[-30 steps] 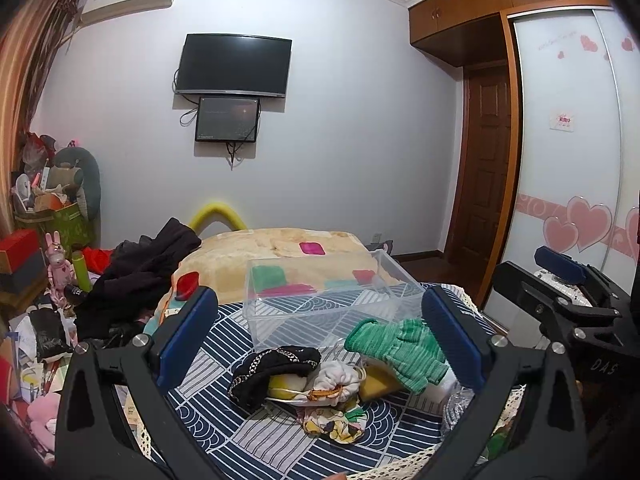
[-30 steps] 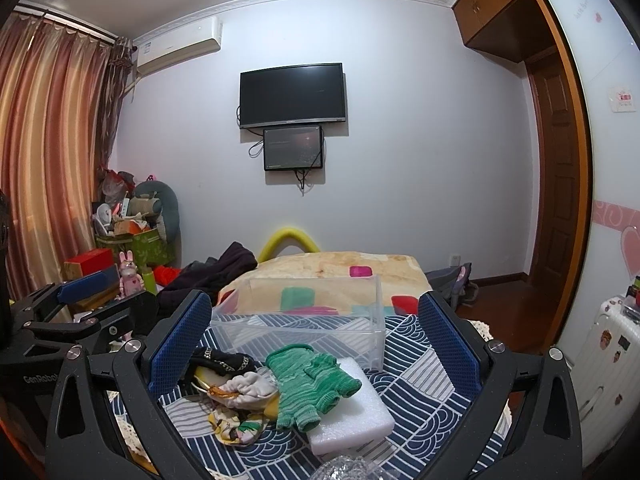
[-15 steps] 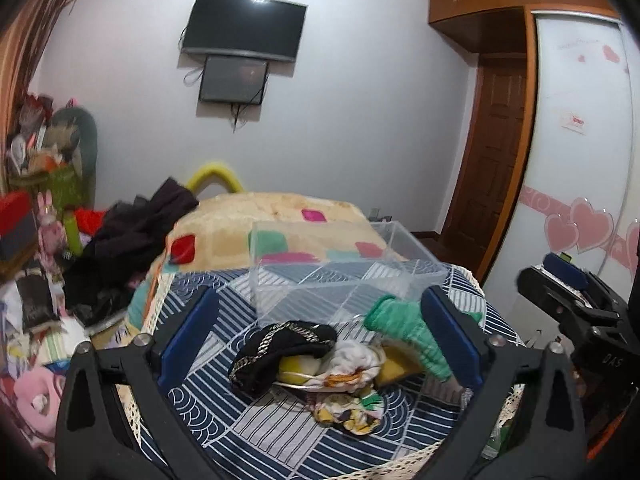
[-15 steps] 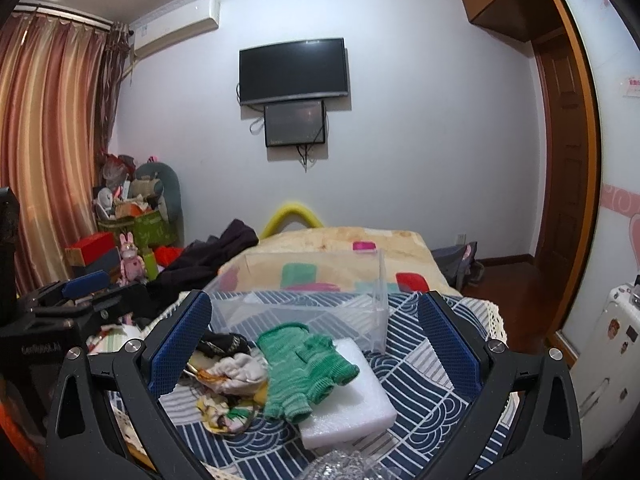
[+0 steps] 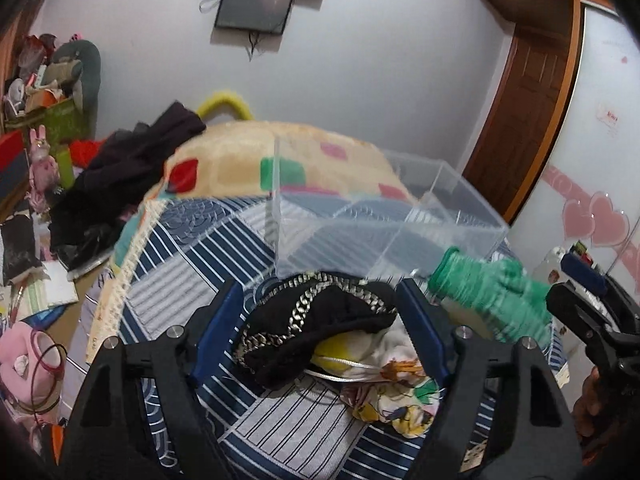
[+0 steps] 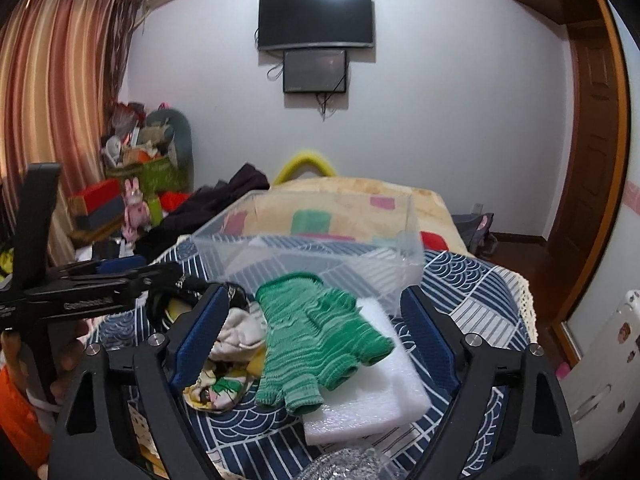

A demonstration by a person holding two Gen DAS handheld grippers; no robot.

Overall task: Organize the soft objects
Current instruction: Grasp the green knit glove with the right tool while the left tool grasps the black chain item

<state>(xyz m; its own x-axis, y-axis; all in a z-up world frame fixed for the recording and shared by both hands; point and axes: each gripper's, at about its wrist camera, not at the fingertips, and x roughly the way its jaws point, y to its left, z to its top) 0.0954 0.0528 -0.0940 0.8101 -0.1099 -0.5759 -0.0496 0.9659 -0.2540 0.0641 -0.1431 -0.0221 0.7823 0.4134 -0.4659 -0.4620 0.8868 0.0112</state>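
Observation:
A black fabric piece with a silver chain (image 5: 316, 328) lies on the blue patterned table (image 5: 192, 264), on a white floral cloth (image 5: 384, 380). My open left gripper (image 5: 320, 328) straddles the black piece, with nothing gripped. A green knit glove (image 6: 312, 344) lies on a white foam block (image 6: 372, 396); it also shows in the left wrist view (image 5: 492, 296). My open right gripper (image 6: 312, 336) straddles the glove, empty. A clear plastic box (image 6: 312, 256) stands empty behind the pile; it also shows in the left wrist view (image 5: 380, 220).
A bed with a beige blanket (image 6: 352, 204) lies beyond the table, dark clothes (image 5: 132, 168) heaped on its left. Cluttered boxes and toys (image 6: 132, 184) stand at far left. A crinkled clear plastic item (image 6: 340, 464) lies near the table's front edge. A white suitcase (image 6: 600, 380) stands at right.
Both grippers have moved forward and down towards the pile. The left now straddles the black chained piece and the right straddles the green glove. Both stay open.

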